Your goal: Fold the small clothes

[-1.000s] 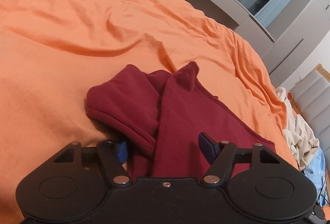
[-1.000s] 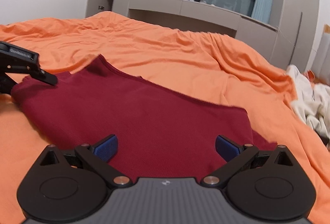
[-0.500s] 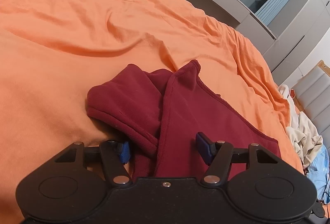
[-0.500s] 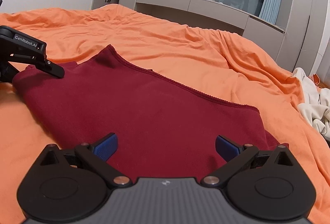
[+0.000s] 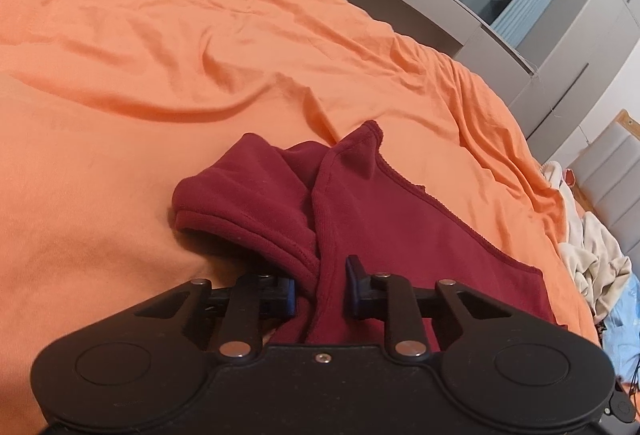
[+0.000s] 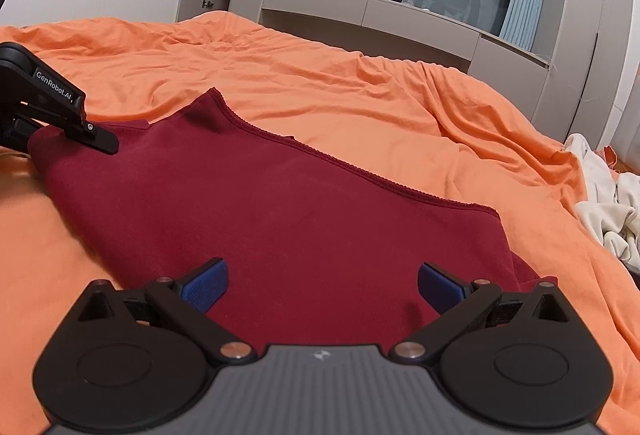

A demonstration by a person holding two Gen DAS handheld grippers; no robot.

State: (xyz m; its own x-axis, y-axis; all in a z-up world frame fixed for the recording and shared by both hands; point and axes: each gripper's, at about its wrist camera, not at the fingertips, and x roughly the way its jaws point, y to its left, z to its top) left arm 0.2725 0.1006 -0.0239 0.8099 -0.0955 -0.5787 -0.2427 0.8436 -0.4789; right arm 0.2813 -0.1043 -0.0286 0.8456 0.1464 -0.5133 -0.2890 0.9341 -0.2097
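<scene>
Orange bedsheet (image 5: pixel 160 75) bears maroon garment (image 5: pixel 400 227), bunched within closing left gripper (image 5: pixel 320 291).

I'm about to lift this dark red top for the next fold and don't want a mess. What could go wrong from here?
1. The left gripper has just been closing on bunched layers of the dark red top; it may catch only the sleeve fold.
2. The right gripper is open with flat cloth between its fingers, so lifting now would probably drag the top one-sided across the orange sheet.
</scene>
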